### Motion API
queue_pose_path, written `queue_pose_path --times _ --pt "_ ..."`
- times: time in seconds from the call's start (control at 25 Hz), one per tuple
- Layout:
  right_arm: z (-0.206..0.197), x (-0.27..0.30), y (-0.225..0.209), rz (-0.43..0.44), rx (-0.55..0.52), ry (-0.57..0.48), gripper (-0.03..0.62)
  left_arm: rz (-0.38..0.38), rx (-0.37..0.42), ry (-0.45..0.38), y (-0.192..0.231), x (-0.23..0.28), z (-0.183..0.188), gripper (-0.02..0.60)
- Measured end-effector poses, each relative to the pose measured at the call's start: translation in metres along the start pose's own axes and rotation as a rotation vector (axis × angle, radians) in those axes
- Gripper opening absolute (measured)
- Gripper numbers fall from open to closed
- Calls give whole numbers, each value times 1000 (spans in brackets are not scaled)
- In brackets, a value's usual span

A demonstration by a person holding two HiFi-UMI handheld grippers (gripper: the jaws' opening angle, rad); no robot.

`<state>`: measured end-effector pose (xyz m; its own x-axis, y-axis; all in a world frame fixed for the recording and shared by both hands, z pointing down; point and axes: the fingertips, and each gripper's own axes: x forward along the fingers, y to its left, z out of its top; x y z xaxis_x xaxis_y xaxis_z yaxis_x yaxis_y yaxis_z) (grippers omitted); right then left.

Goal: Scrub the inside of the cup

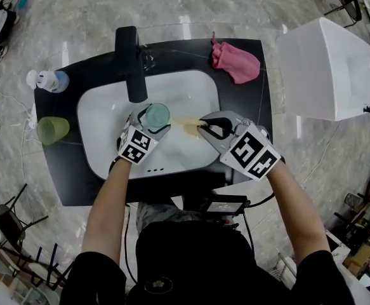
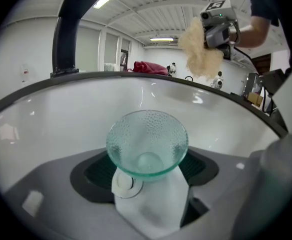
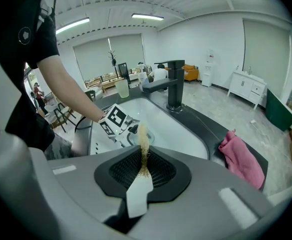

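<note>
The left hand-held gripper (image 2: 148, 176) is gripping the clear cup (image 2: 147, 141) over the sink (image 1: 108, 151). The right hand-held gripper (image 3: 143, 170) is pinching a tan scrubber (image 3: 143, 143) just beside it. My advice is feeding the tan scrubber in straight, then twisting it against the wall while steadying the clear cup.

Counting:
- two cups, with the green cup (image 1: 52, 130) sitting on the surface (image 1: 64, 170)
- one tan scrubber
- one pink cloth (image 1: 235, 62)
- one faucet (image 1: 131, 62)

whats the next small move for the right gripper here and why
Probably carry the right gripper across toward the cup and lower its tan fibre pad into the open mouth. The left gripper holds the cup over the sink, mouth up and empty. The pad is gripped in the right fingers and sits beside the cup, apart from it, not yet inside.
</note>
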<state>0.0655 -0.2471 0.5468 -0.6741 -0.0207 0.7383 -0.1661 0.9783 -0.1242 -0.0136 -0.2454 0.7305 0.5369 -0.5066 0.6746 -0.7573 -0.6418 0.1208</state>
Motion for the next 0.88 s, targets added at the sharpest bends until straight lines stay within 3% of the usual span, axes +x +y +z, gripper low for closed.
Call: queue_pose_path --times 0.2,0.36,0.48,0.64,0.88 --pt "-3 -2 0 -8 23 -8 41 5 -17 32 2 -9 -2 383" --pt "-9 -4 2 -9 27 -2 41 3 -38 77 2 -23 -6 436" --pt "-13 -9 1 -24 48 -18 41 55 -55 76 10 -47 -3 436" --pt "-15 -21 0 -51 94 -51 41 171 -81 3 18 -90 25 429" --pt "-7 -37 12 -134 154 -145 41 281 -51 -148 1 -157 71 244"
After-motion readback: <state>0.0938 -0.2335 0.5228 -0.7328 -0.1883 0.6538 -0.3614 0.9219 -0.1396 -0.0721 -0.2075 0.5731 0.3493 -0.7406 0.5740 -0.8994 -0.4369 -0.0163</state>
